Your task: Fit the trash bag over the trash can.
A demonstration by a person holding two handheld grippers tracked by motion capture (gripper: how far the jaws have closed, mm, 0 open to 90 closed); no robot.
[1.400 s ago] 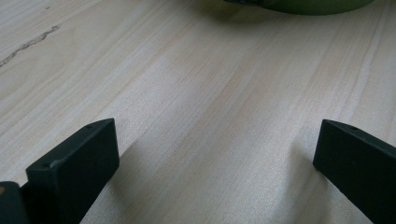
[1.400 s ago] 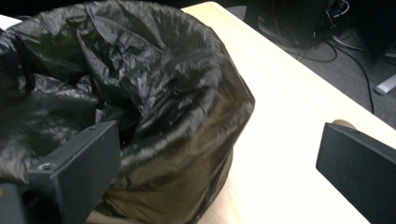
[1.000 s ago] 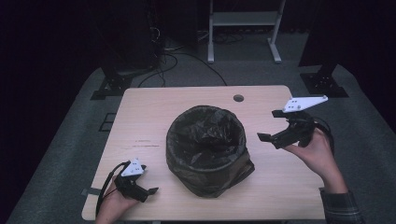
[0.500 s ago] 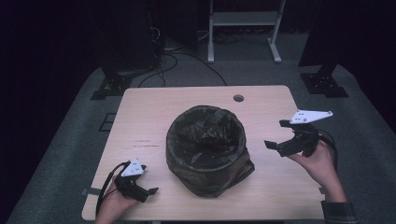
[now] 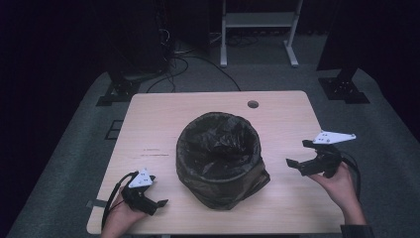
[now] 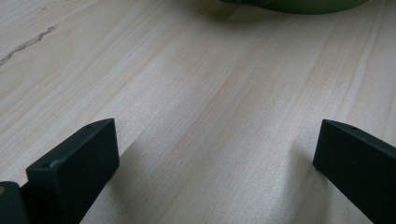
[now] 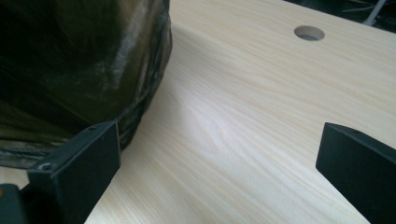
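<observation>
Bin [image 5: 218, 153] lined with dark bag [image 5: 220, 136], contents indiscernible; left claw [image 5: 157, 206] and right claw [image 5: 297, 156] both wide, empty

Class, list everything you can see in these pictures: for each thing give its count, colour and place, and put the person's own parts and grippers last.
Bin: one, green with a black bag lining it, middle of the table.
Table: one, pale wood, centre of the high view.
Cable hole: one, round, far edge of the table, right of middle.
Carpet: grey, around the table.
Stand: one, light grey metal, on the floor beyond the table.
Cables: several, dark, on the floor beyond the table.
Left hand: one, near left corner of the table.
Right hand: one, at the table's right edge.
Left gripper: one, black, jaws apart, low over the table.
Right gripper: one, black, jaws apart, right of the bin.
</observation>
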